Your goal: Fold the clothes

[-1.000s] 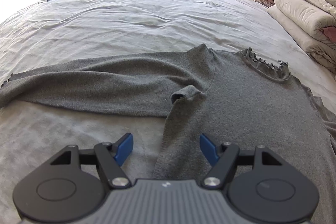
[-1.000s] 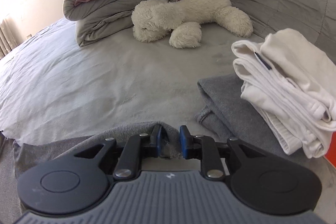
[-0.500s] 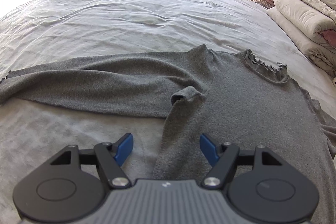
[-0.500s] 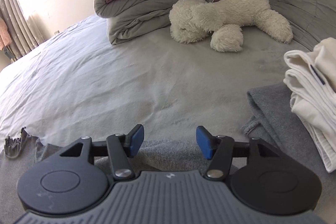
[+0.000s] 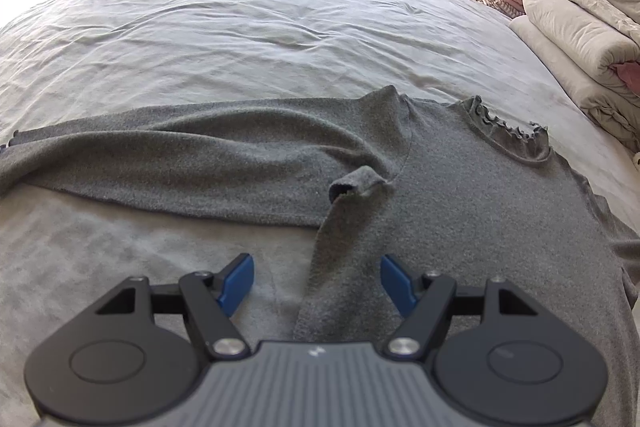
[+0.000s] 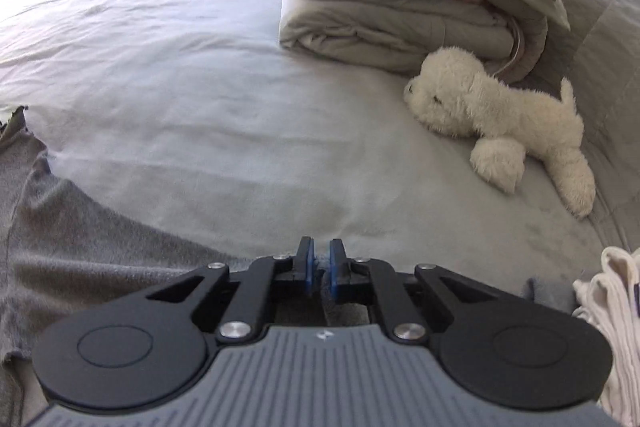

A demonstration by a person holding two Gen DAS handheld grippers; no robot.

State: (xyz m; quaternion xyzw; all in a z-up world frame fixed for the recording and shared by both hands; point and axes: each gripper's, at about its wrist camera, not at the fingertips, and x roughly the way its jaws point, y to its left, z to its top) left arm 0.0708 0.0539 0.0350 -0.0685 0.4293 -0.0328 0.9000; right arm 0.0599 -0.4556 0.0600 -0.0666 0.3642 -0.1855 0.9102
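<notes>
now r gripper point(image 6: 321, 267) closing on sweater point(image 6: 92, 247)

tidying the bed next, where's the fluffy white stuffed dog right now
In the right wrist view the fluffy white stuffed dog lies on the grey bed sheet at right, just below the rolled grey and pink comforter.

A grey long-sleeved sweater point(image 5: 460, 195) with a frilled collar lies flat on the bed point(image 5: 260, 39), one sleeve stretched left. The left gripper point(image 5: 316, 279) hovers with jaws apart over its side edge. Folded duvets point(image 5: 580, 43) sit at right.
</notes>
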